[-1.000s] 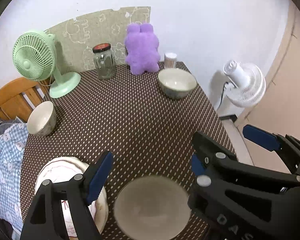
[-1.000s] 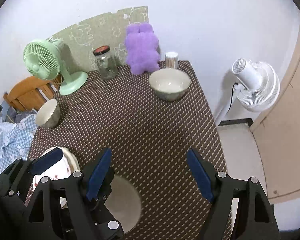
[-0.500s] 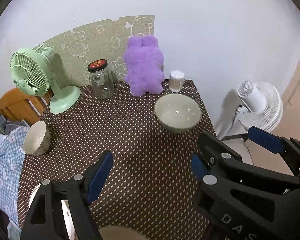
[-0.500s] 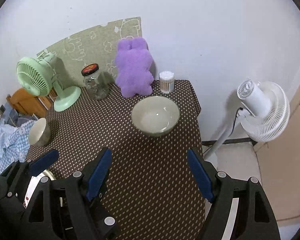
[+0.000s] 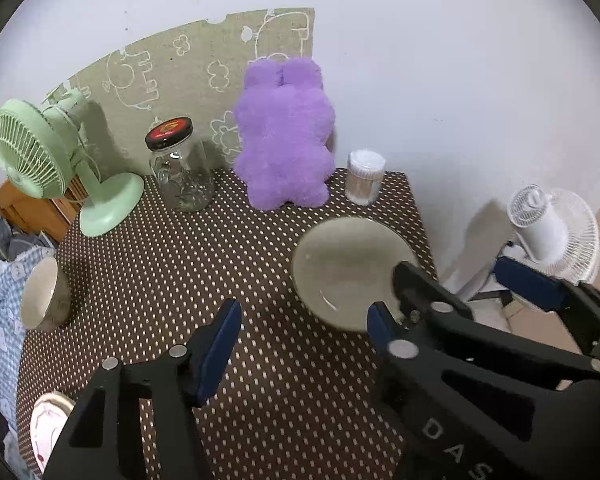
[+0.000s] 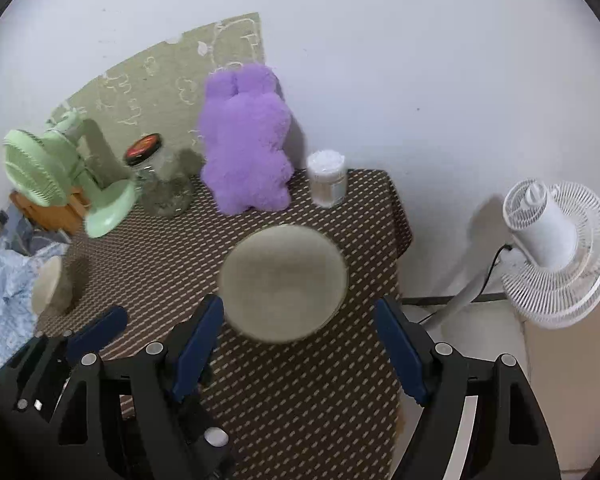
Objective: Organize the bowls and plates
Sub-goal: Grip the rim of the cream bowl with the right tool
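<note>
White wall backs a brown dotted worktop [image 5: 260,264]; the large bowl [image 6: 283,282] sits near its far right edge, straight ahead of the right gripper [image 6: 298,354], which gapes wide and empty; the left gripper [image 5: 304,332], also wide and empty, has it off to its right; right looks nearer; "DAS" is legible on the gripper body; a small bowl [image 5: 44,300] sits far left.

Along the far edge I see a green fan [image 5: 32,152] at left, a jar [image 5: 180,168], a purple plush [image 5: 286,136], and a swab tub [image 5: 365,177]; a white fan [image 6: 556,252] stands off right.
</note>
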Motion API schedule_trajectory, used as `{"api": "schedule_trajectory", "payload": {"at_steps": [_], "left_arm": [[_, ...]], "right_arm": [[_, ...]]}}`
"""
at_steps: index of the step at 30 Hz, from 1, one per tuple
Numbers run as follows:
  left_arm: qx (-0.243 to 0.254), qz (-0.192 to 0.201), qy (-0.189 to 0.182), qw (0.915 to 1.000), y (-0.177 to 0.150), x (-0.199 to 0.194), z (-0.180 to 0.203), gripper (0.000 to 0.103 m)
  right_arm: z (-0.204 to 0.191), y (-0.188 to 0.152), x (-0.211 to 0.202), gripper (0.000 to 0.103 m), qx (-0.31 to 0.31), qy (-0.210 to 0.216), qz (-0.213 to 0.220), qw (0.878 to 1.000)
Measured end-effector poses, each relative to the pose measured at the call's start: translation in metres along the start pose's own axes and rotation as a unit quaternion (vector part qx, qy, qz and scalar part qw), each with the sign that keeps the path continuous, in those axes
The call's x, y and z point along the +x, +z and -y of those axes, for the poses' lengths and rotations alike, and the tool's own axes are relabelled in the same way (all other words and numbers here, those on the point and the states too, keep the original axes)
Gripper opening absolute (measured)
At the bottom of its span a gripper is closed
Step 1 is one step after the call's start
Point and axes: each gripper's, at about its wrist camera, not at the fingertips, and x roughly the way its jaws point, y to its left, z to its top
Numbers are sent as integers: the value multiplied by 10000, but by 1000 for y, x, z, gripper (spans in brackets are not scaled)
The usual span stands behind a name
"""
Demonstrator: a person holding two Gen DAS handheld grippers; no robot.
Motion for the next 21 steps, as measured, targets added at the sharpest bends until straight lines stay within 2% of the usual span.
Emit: {"api": "schedule_trajectory", "payload": {"at_steps": [2, 9, 13, 16, 18, 21], "left_arm": [[48, -16, 77, 10000, 6, 12, 1, 67], [76, -197, 187, 9996, 19, 55, 1, 67], [77, -356, 187, 9992, 21, 80, 2, 59], [65, -500, 165, 9986, 21, 96, 3, 43], [49, -597, 128, 9981, 21, 105, 3, 41], [90, -661, 151, 9977, 19, 115, 4, 37]], "right_arm": [[3, 5, 10, 80, -29, -2, 18, 10000], [18, 15, 51, 65, 95, -8, -96, 9999], [20, 18, 73, 57, 110, -19, -186, 9998], [21, 18, 87, 52, 121, -51, -298, 9995], [23, 17, 97, 52, 143, -66, -360, 9992], [23, 16, 109, 43, 167, -64, -476, 9987]]}}
